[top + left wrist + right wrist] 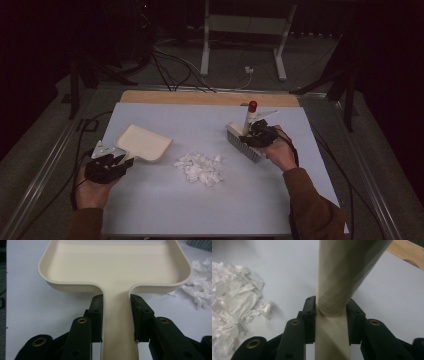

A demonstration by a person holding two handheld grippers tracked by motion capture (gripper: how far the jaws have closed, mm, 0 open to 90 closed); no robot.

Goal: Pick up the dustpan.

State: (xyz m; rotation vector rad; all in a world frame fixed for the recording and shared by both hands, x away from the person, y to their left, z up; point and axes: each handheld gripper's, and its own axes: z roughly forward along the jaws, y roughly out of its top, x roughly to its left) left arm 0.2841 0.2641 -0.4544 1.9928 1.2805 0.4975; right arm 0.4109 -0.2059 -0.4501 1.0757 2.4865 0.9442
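Scraps: white paper pile (199,167) lies mid-table, between dustpan (142,142) and brush (245,140), apart from both.
Table: bare mat (165,200) on the near side; wooden edge (210,98) at the far side.
Left gripper (117,161): jaws clamp the dustpan handle (117,322).
Right gripper (257,131): jaws clamp the brush handle (334,290), bristles on the table.

brush handle (342,272) blurred and cut off by the top edge.

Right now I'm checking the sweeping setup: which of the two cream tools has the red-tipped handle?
The brush, held by the right gripper: its upright handle ends in a red tip. The dustpan, clamped in the left gripper, is cream all over.
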